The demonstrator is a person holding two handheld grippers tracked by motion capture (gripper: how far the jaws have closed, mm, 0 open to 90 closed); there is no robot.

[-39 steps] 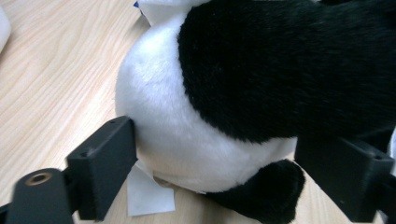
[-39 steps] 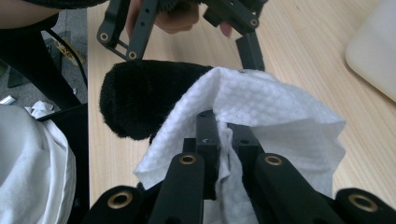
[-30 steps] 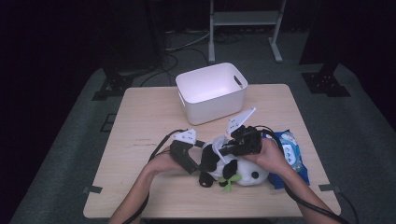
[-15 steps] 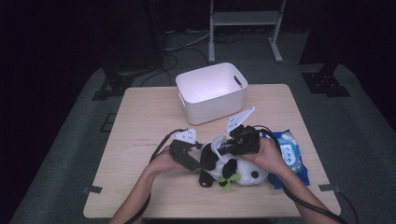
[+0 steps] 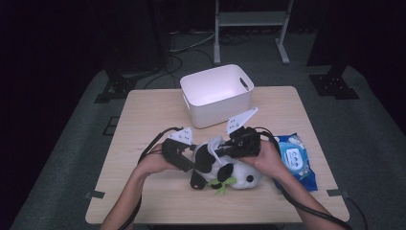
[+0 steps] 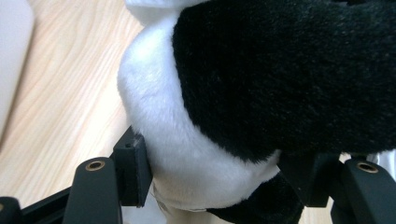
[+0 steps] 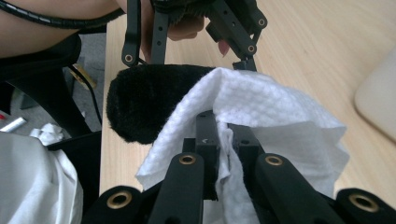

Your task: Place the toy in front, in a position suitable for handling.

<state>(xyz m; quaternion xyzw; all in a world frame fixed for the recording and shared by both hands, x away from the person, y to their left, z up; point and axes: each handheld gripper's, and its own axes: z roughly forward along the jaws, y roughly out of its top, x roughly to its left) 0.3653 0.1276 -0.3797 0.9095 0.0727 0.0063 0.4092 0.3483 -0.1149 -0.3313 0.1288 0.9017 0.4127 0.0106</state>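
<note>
- Near the front edge of the table [image 5: 143, 124] lies a black-and-white panda plush toy [image 5: 230, 173], on its side between the two hands.
- Left claw [image 5: 191, 165] has just been closing; its jaws now press on both sides of the toy's white-and-black body, seen close up in the left gripper view [image 6: 201, 154].
- Right claw [image 5: 221, 152] is clamped on a white wipe [image 7: 261, 112], jaws nearly together with the sheet pinched between them.
- Wipe drapes over a black furry limb of the toy [image 7: 140, 102] and touches it.
- Blue wipes pack [image 5: 297, 160] lies flat just right of the toy, beside the right hand.
- White bin [image 5: 218, 96] stands behind the toy, mid-table, apart from it.
</note>
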